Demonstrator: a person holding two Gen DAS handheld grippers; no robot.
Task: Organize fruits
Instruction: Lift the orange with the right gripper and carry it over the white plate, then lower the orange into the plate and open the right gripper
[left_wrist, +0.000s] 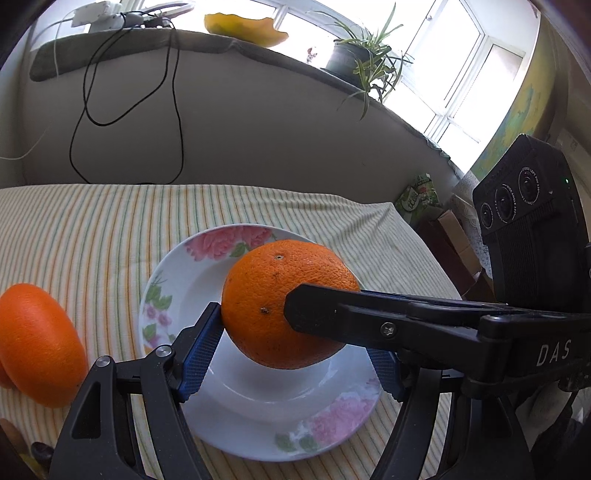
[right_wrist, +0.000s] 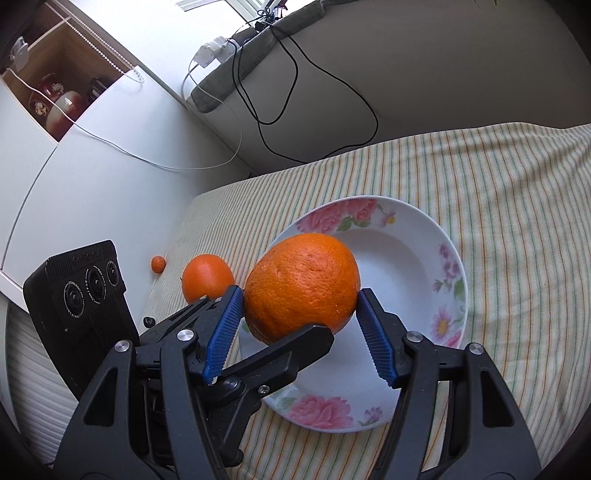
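**Holding one orange in two tongs above the plate**

Gripping from crossed directions, the left gripper and right gripper both appear pinched on the same orange. The right gripper's blue pads touch its two flanks. One left pad touches it in the left view, and the other contact is hidden behind a crossing black finger. The orange seems to hang over the plate, not resting in it.

Risks, as judged: only the pad tips bear on a rounded, waxy skin, so uneven release could roll the fruit out. A drop might then bounce off the plate toward the second orange or the cloth edge. The crossed fingers may also snag.

The orange is slightly oval. Its pitted end faces up and away, and its long axis tilts up to the right in the right view.
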